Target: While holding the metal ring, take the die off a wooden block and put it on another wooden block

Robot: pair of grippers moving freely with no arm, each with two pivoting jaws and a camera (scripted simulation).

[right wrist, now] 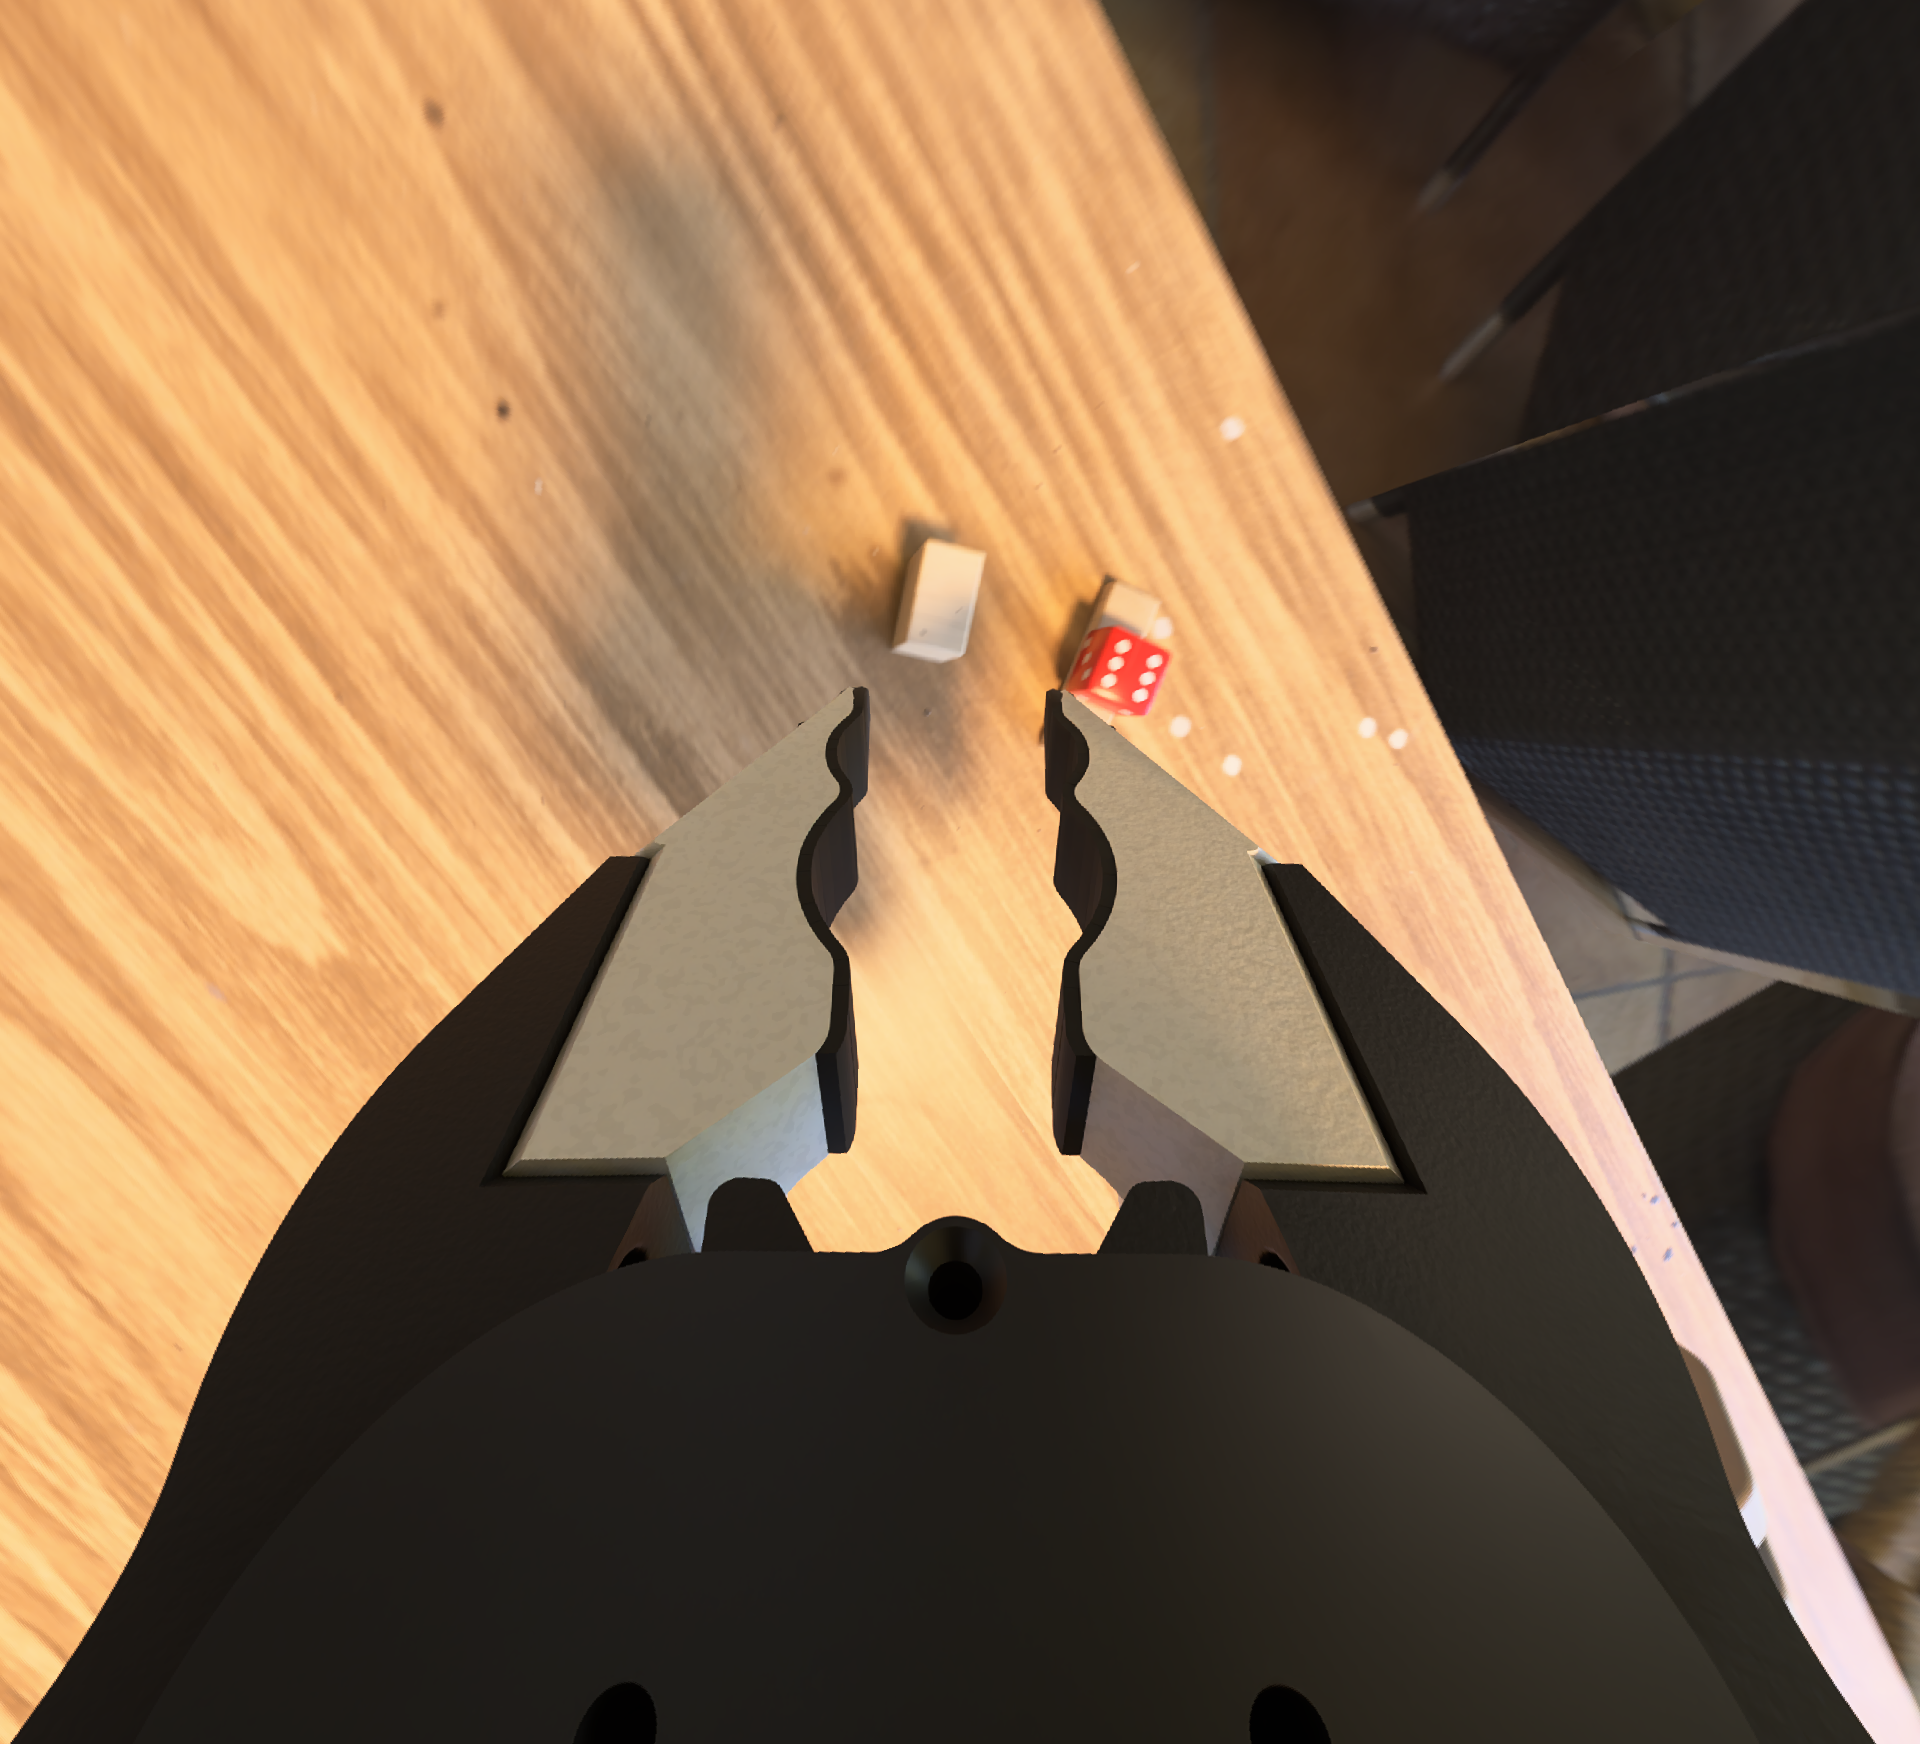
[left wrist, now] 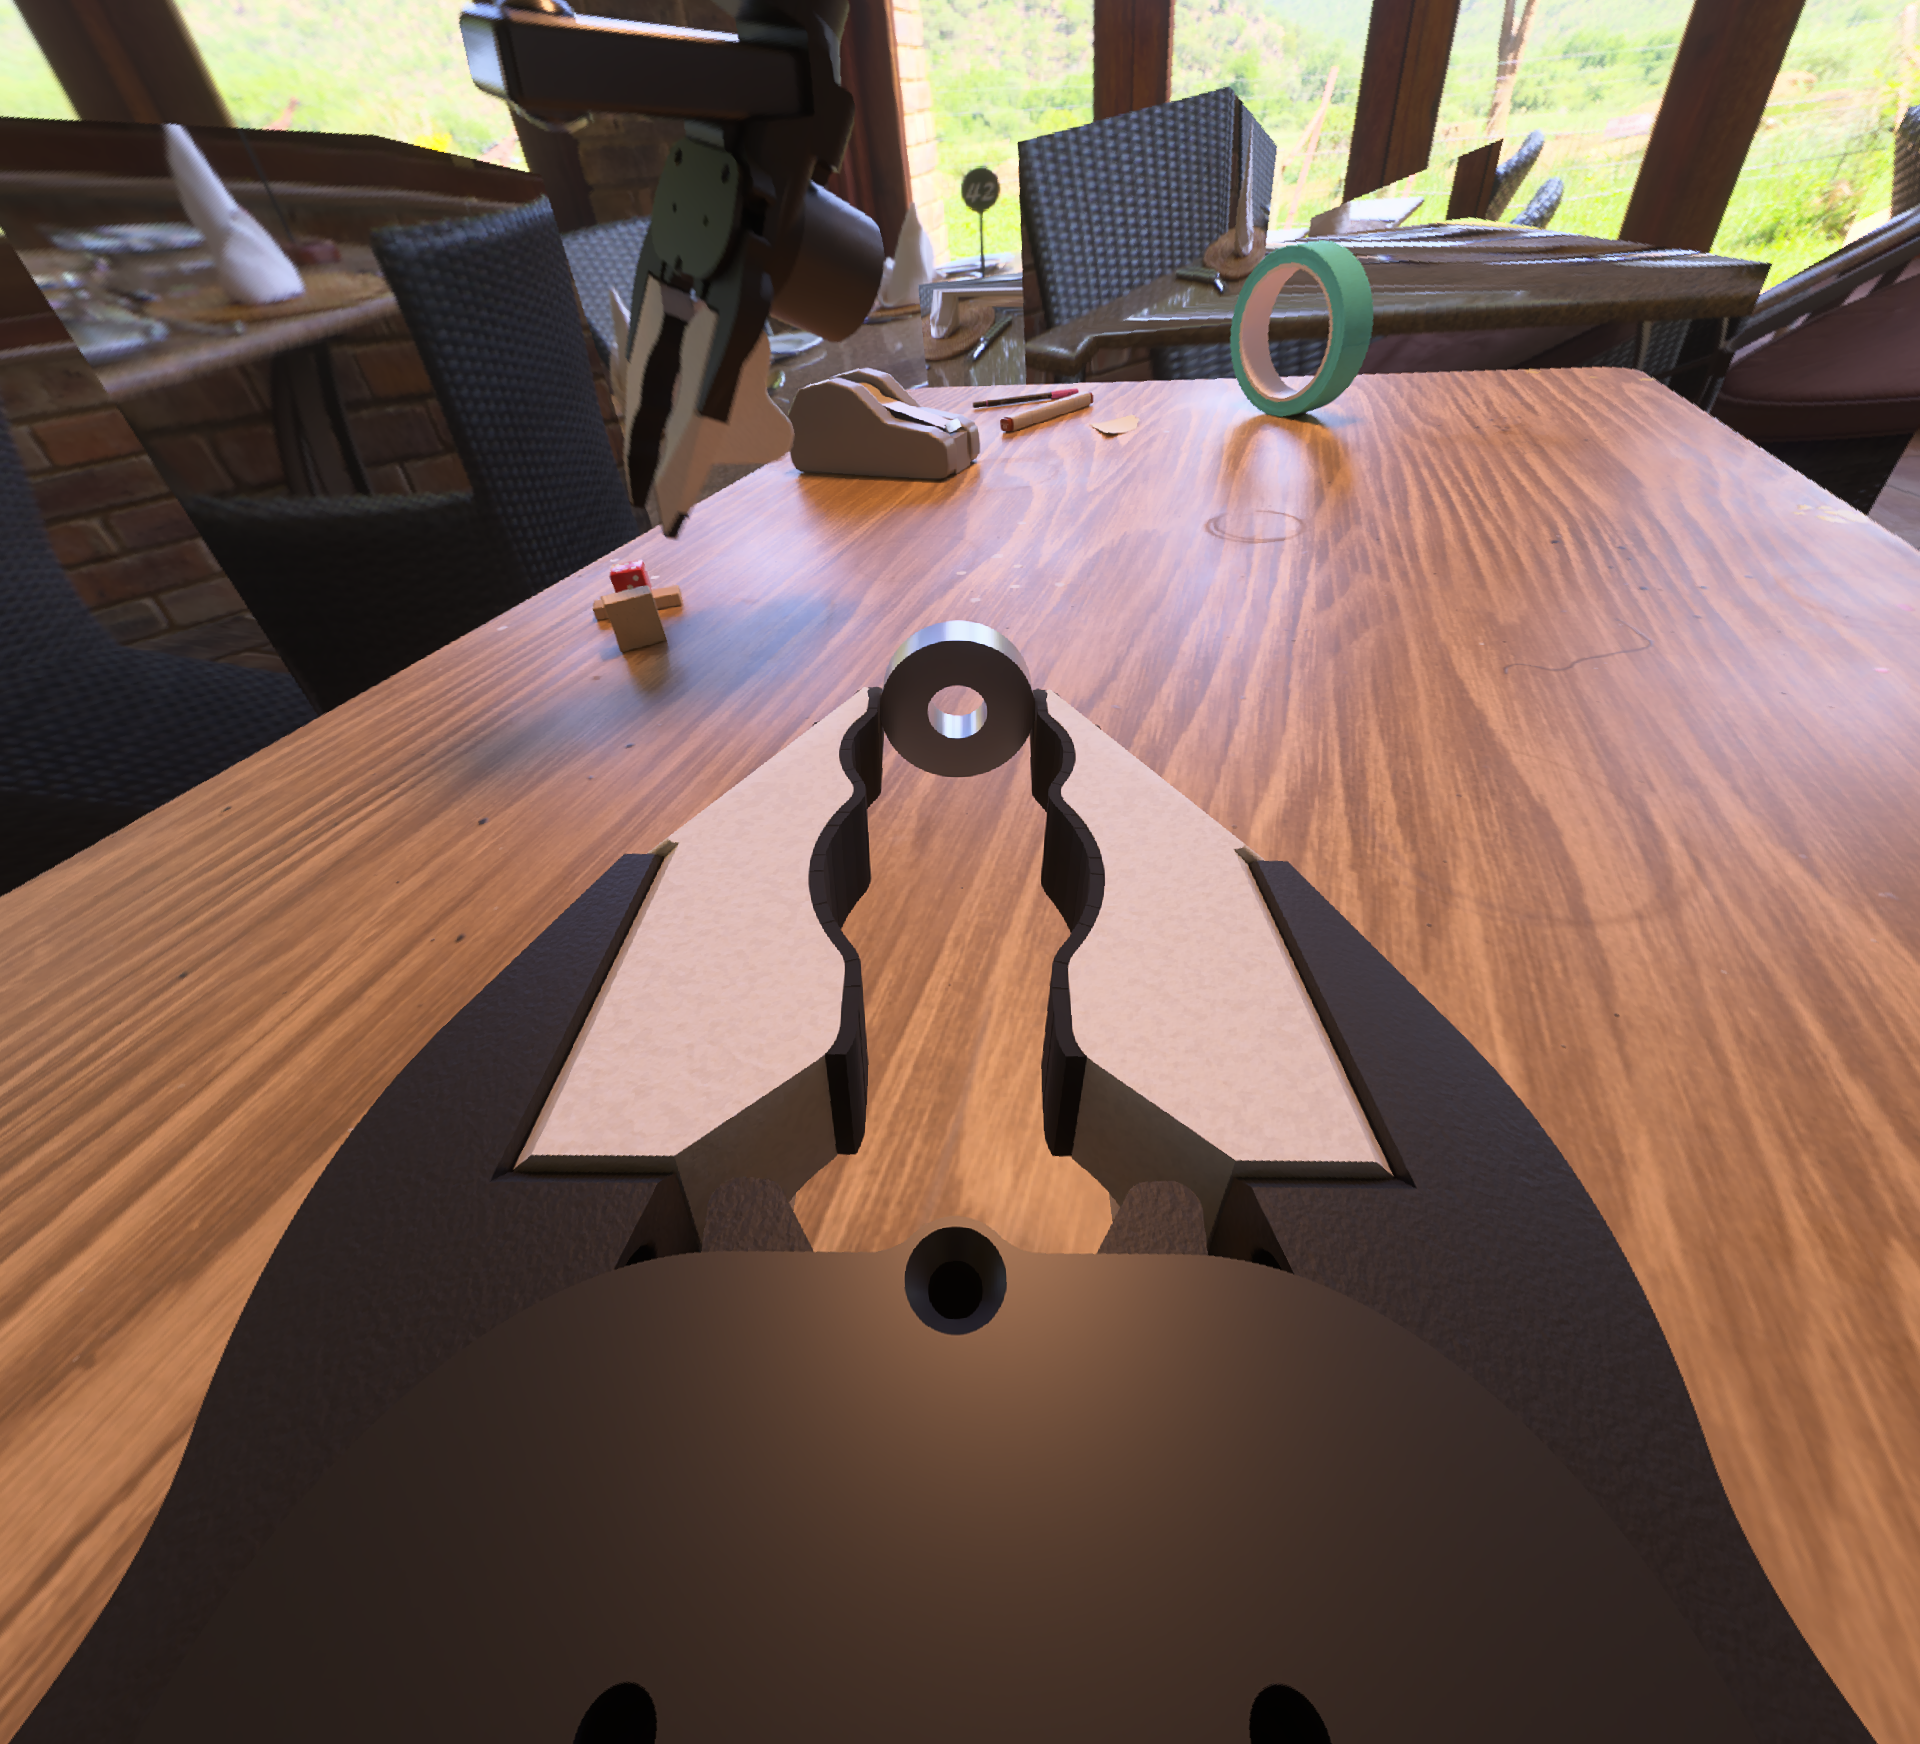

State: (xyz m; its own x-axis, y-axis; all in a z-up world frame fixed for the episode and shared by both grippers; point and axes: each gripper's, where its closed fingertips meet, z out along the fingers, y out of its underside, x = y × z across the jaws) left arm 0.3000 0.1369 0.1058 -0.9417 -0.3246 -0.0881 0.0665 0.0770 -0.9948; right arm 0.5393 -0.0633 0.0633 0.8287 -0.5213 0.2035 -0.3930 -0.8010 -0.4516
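Observation:
My left gripper is shut on the metal ring and holds it just above the wooden table. A red die sits on a wooden block near the table's left edge, beside another block. My right gripper hangs above them, pointing down. In the right wrist view the right gripper is open and empty. The die rests on a pale block just beyond my right fingertip. The second block stands bare to its left.
A tape dispenser, pens and an upright green tape roll are at the far end of the table. The table edge runs close to the die's right. Dark wicker chairs stand beyond it.

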